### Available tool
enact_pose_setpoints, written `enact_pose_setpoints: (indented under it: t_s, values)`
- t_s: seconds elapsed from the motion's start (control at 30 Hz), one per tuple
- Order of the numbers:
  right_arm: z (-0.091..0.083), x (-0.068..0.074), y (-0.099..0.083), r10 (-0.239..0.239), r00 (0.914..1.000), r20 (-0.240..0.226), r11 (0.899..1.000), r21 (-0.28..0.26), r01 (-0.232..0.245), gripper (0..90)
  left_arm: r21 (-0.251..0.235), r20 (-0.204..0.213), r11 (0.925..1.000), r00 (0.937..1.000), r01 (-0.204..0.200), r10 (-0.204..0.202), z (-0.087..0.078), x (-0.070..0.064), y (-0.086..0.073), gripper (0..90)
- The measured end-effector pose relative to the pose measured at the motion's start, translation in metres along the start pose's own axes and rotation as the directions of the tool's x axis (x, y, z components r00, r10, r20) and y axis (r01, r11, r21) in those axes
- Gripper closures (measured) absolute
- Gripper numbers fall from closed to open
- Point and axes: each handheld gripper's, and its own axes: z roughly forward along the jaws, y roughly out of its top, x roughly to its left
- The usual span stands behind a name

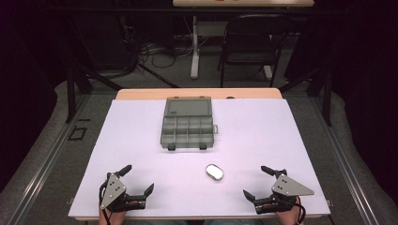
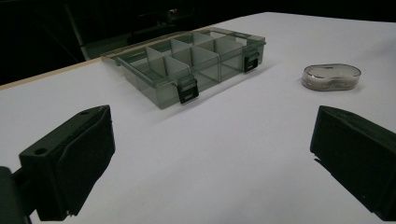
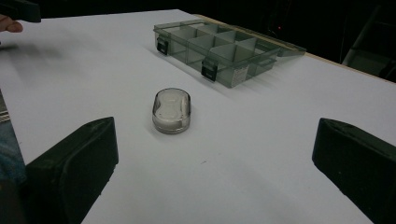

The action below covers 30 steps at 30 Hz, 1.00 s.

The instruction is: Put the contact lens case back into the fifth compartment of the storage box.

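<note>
Both my left claw (image 1: 136, 180) and right claw (image 1: 256, 182) gape empty; the small case (image 1: 214, 171), perhaps earbuds, lies at eleven o'clock of the right.

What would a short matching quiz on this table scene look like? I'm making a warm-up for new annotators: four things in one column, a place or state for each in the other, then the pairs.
Things:
1. compartment box
2. small oval case
3. left gripper
4. right gripper

Places or states:
A. lies on the white sheet between the box and the near edge, touching nothing
B. open and empty at the near right corner
C. stands at the middle of the table's far side, lid swung open and lying flat
D. open and empty at the near left corner

Pairs: 1-C, 2-A, 3-D, 4-B
</note>
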Motion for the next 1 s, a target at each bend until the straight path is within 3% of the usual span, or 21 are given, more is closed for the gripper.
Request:
enact_pose_setpoints:
  t_s: [0.63,1.0]
  values:
    - [0.010,0.005,0.005,0.010,0.9999,-0.004,1.000,0.019,-0.010,0.3,0.007,0.003,1.0000,1.0000,-0.003,0.003,0.001,0.000,0.000,0.0]
    - [0.029,0.014,0.012,0.016,0.9997,-0.017,0.999,0.041,-0.015,0.3,0.000,0.001,1.0000,1.0000,0.006,-0.006,0.001,0.000,0.000,0.0]
